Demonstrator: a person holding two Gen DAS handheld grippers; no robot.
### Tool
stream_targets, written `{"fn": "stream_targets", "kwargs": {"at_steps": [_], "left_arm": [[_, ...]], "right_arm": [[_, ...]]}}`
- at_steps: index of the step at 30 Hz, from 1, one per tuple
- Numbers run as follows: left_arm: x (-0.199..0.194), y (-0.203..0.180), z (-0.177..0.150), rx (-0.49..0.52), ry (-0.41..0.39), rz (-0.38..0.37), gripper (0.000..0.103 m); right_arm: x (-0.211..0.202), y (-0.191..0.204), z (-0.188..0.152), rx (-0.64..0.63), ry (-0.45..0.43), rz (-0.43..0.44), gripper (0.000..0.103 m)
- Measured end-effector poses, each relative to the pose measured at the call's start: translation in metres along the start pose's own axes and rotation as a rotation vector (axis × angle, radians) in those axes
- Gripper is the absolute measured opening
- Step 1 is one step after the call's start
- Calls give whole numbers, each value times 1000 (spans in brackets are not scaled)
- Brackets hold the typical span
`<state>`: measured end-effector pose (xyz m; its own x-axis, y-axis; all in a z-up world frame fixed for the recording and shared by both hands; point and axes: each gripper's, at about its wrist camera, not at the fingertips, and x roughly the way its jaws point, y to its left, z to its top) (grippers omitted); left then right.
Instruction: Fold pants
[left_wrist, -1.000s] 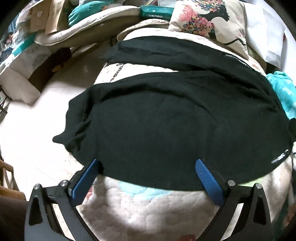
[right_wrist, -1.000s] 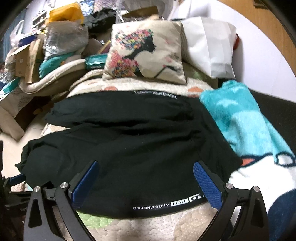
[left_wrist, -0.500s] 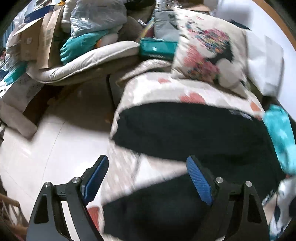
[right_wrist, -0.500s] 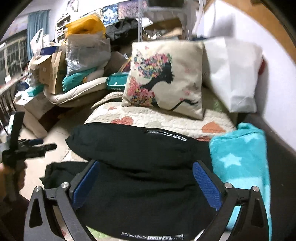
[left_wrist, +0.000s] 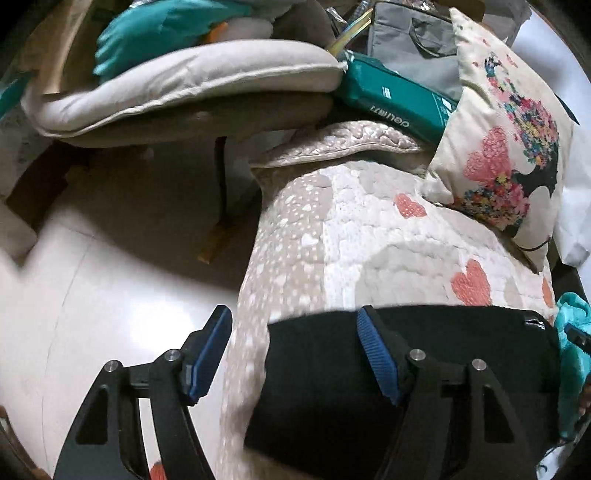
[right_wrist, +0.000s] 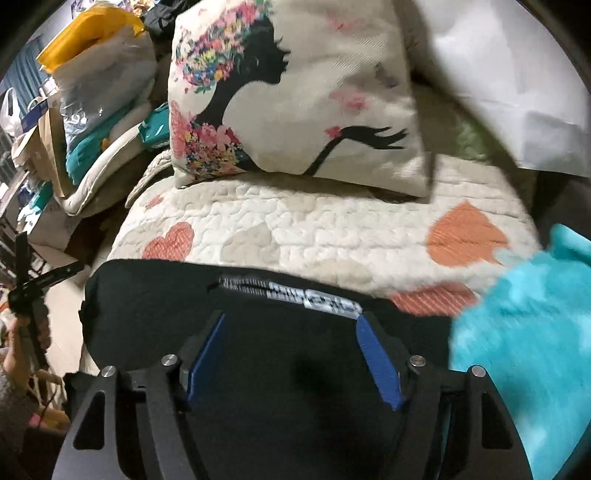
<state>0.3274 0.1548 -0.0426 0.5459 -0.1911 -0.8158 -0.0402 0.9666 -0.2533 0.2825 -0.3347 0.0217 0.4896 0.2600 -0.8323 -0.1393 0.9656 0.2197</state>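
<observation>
Right wrist view: the black pants (right_wrist: 155, 306) are seen spread flat on the quilt (right_wrist: 295, 225), filling the frame from 9 to 3 o'clock, with a blurred white-lettered strip at their far edge. The right gripper (right_wrist: 291, 354) is held spread apart over them, nothing clasped. In the left view, the left gripper (left_wrist: 295, 350) is likewise parted, one finger (left_wrist: 376, 354) over the pants (left_wrist: 461, 343) at 5 o'clock.
</observation>
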Motion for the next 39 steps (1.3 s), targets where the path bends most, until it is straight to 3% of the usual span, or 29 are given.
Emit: {"fn": "stream_targets", "kwargs": {"at_steps": [10,15,17,18,19,20,22,25,28,39], "left_arm": [[40,-8,2,131,47,-68,74],[47,-12,-3,162,35,-87,79],[50,-11,-3,154,54,-121,69],[49,-10,-3,147,70,-170,50],[47,-11,-2,152,70,-170,34],[44,-13,-2,171,68,-171,24],[41,-20,-3,211,61,-148,18],[37,-24,-4,222,54,-143,15],[27,-30,-4,240,29,-116,15],[-53,-49,-15,302,-110,-60,15]], "right_arm": [[64,17,29,-161,115,65,76],[84,26,31,-234,152,35,76],[90,30,29,-262,159,17,76],[91,32,28,-272,158,13,74],[91,34,27,-279,157,17,64],[91,36,26,-286,156,27,59],[89,37,23,-285,159,38,40],[84,33,23,-250,156,61,21],[76,34,21,-232,150,68,14],[13,58,3,-191,25,36,11]]}}
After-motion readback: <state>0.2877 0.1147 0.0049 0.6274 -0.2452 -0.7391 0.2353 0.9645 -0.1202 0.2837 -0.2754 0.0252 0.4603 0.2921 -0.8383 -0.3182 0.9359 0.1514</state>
